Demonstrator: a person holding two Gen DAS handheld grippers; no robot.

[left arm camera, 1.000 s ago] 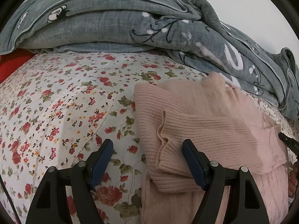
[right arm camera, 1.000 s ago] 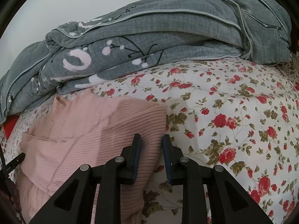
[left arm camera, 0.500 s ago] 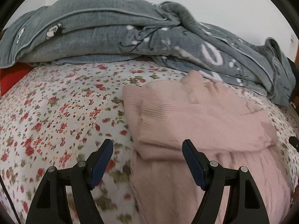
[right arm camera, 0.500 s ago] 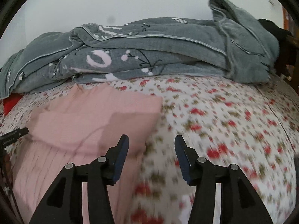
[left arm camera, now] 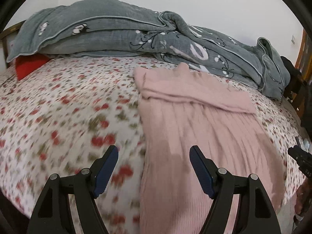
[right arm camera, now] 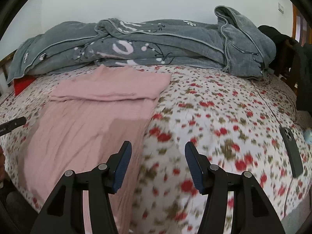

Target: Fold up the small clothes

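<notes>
Both hand-held grippers, left gripper [left arm camera: 154, 169] wide and empty, right gripper [right arm camera: 158, 163] just opened and empty, hover over the pink sweater's [left arm camera: 197, 128] near hem on the floral bed [right arm camera: 224, 117], sleeves folded across; next likely gripping the hem to fold upward.

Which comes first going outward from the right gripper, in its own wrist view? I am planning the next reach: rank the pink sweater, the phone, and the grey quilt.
From the right gripper:
1. Pink sweater, just left, its edge beside the left finger.
2. Phone, far right on the floral sheet.
3. Grey quilt, heaped along the bed's far side.
</notes>
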